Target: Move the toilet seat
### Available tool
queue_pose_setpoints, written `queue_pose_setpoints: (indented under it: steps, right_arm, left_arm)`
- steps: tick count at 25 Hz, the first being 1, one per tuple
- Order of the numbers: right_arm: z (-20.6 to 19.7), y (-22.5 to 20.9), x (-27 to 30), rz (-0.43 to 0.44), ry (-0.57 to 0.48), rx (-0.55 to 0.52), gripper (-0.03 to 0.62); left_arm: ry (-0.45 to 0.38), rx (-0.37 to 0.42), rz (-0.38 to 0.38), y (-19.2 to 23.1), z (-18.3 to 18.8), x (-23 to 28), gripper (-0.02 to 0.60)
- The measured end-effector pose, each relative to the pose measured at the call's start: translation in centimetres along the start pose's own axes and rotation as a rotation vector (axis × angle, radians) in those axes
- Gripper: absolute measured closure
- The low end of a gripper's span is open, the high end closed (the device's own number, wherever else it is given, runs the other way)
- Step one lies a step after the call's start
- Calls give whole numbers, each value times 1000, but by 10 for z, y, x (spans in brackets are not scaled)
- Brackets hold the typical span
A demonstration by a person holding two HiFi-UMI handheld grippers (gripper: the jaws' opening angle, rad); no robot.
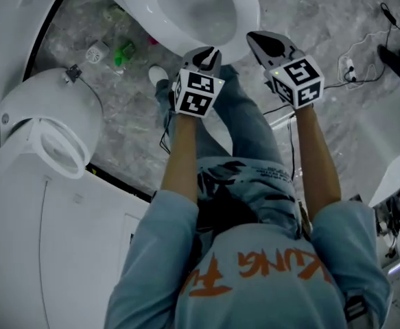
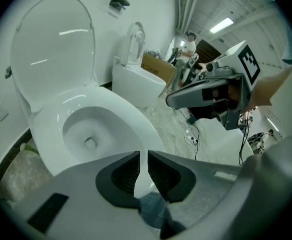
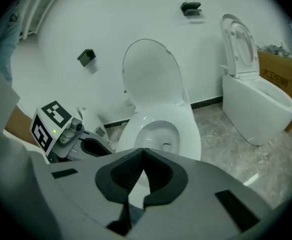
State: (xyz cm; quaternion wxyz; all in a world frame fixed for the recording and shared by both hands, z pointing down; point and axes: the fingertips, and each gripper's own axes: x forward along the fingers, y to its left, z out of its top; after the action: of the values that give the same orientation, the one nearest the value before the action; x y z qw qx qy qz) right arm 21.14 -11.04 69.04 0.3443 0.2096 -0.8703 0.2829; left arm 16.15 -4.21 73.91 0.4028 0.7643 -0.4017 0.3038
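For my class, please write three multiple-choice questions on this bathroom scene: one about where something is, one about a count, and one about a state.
1. Where is the cardboard box?
A. in a bowl
B. beside the farther toilet
C. under a sink

2. How many toilets show in the right gripper view?
A. one
B. two
C. four

3. The lid of the nearer toilet is:
A. raised
B. shut over the bowl
C. lying on the floor

Answers:
1 B: the box stands just right of the farther toilet.
2 B: one is near and one stands farther right.
3 A: the lid stands upright behind the open bowl.
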Motion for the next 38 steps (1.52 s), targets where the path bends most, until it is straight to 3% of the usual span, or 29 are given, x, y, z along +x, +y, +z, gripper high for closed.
queue_pose_setpoints:
  steps: [5,8,10,13,15,17,21,27,33,38]
  right_arm:
    - [-41,7,37,99,153,-181,591]
    - [-77,19,54,196,294,-363,463]
    - [-101,23,62,251,376,-477,436]
    - [-131,23,72,312,509,-758,362]
    - [-147,20,76,336,601,-1003,339]
    - [-159,20,81,382,666,-1136,316]
    - [-175,16,89,480,753,-1170,247]
    - [-195,6,95,566,848,-1256,230]
    - [-205,1,104,554,931,-1298,224]
    - [-206,4,99,561,953,-1332,243]
  left_arm:
    - [62,18,-13,5,-40,21,508]
    - [101,76,-24,3,-54,32,477]
    - [125,131,-39,0,-62,41,451]
    - [147,231,-58,-5,-67,55,354]
    - [175,312,-69,-8,-72,64,334]
    - [223,393,-84,-10,-81,73,319]
    - [288,483,-129,-13,-91,86,295]
    - [326,451,-230,-17,-90,89,285]
    - [370,547,-245,-25,-93,103,268]
    - [375,532,-203,-27,-96,109,264]
